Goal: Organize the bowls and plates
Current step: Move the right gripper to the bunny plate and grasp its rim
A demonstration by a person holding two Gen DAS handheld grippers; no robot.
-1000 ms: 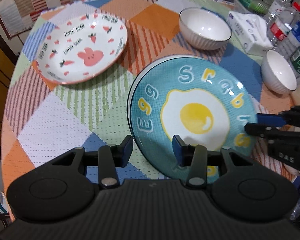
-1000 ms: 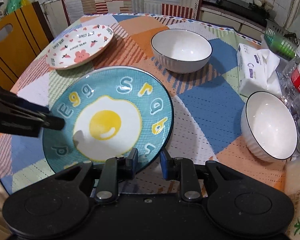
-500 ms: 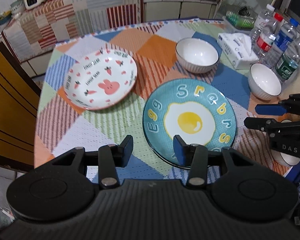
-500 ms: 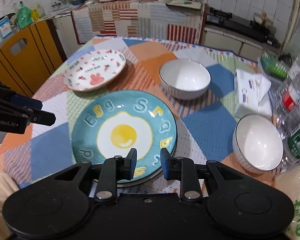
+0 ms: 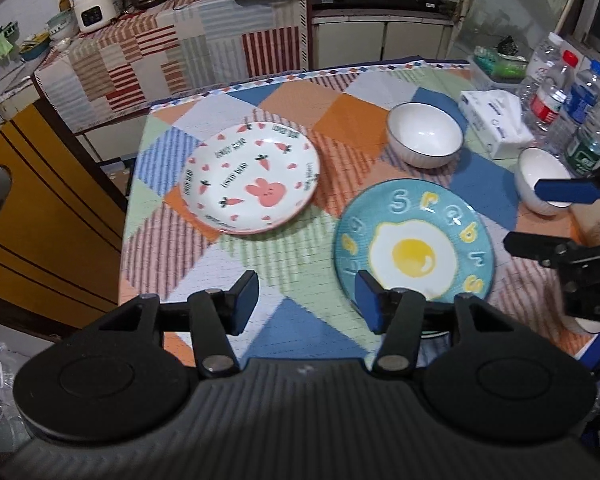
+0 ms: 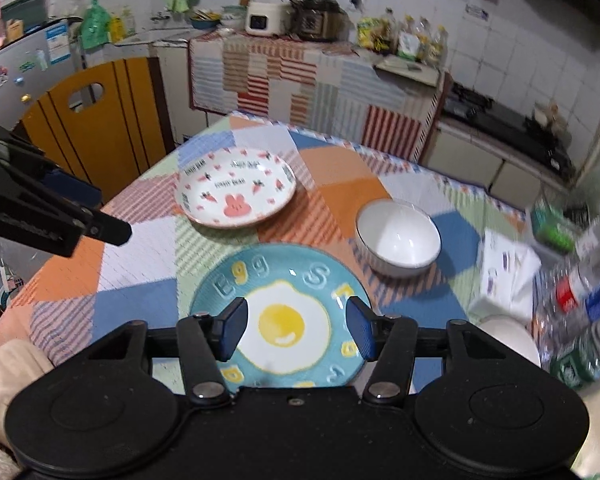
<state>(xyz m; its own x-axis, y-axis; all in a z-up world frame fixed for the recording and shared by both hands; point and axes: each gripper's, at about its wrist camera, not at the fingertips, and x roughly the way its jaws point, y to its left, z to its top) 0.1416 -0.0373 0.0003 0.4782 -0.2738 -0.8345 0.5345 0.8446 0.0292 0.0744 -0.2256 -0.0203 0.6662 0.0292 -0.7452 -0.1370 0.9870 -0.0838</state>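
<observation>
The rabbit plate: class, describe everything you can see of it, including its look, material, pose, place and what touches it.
The rabbit plate is round and shallow with a raised rim, and it looks like glazed ceramic. It is white with a pink edge, a pink rabbit near the middle, small carrots, hearts and black lettering. It holds nothing and sits upright and flat on the patchwork tablecloth, on the table's left side, apart from the egg plate. No gripper touches it.

On the table (image 5: 260,264), the rabbit plate (image 5: 250,184) lies left of the egg plate (image 5: 414,242), one bowl (image 5: 424,134) behind
</observation>
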